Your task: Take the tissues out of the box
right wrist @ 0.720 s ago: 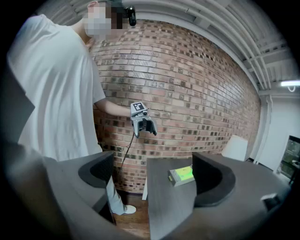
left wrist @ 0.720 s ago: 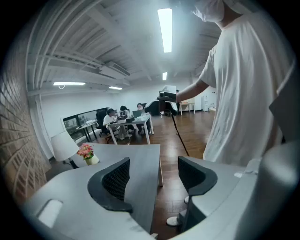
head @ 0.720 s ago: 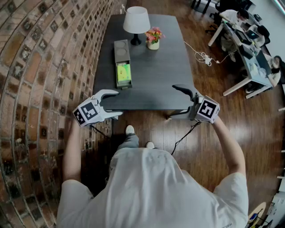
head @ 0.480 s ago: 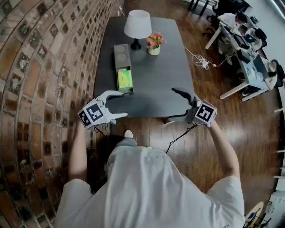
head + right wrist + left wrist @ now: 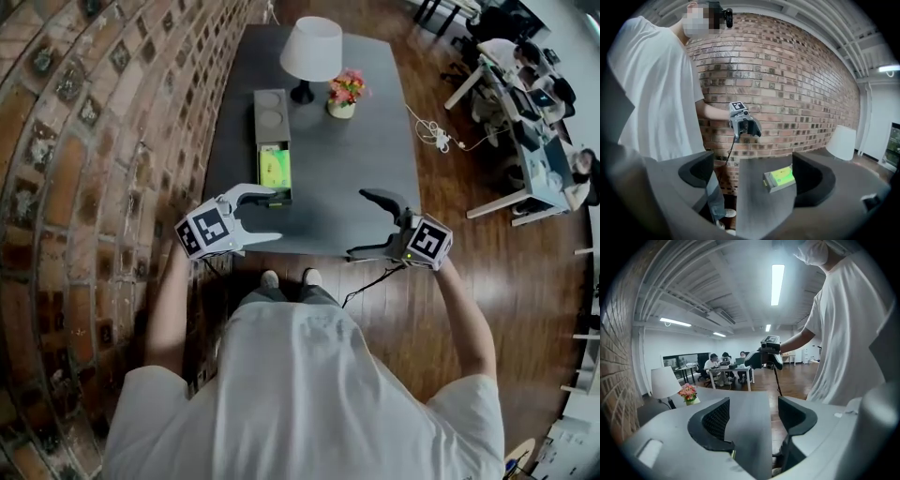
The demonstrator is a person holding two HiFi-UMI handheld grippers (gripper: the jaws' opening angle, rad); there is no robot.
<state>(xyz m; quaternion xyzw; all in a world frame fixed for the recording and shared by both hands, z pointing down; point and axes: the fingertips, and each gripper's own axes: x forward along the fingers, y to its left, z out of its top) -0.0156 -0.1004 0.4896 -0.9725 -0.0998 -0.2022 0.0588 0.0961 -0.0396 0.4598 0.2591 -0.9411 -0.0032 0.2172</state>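
Tissue box (image 5: 273,150) lengthwise along table (image 5: 352,178), green end nearest.

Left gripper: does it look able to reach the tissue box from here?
Likely yes. The left gripper, fingers apart, is right by the tissue box at its near end, with nothing between them; the lamp and flowers stand farther back.
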